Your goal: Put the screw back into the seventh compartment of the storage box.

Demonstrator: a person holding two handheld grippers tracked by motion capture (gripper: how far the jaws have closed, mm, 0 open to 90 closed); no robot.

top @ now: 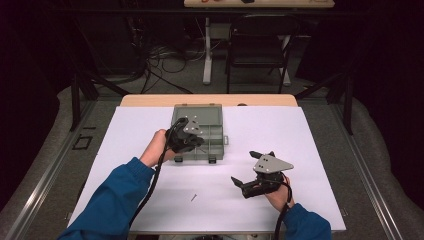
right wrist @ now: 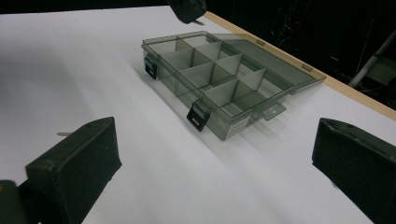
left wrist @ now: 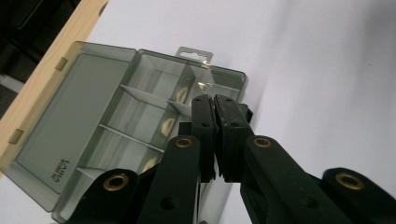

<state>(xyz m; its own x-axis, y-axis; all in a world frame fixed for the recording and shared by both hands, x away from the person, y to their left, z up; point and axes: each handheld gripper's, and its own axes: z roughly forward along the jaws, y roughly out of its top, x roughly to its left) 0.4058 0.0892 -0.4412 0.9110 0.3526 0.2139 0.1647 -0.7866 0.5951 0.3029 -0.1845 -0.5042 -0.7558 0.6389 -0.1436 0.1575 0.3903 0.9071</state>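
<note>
Your left gripper (top: 196, 141) hangs over the near left part of the grey box (top: 212, 114), and its jaws are pressed together with nothing I can see between them, as if it dropped something small into a little room of the box. The box sits at the far middle of the white sheet (top: 320, 145) with its lid (left wrist: 70, 116) laid flat open, so you can reach inside. Your right gripper (top: 247, 167) waits near the right side with its jaws wide apart and empty, and a tiny screw (top: 193, 198) lies near you on the sheet, maybe the next one to pick up.

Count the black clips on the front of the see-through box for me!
2. One black latch clip sits at one end of the smoky clear plastic compartment box's front wall, the other black latch clip near the opposite end.
</note>
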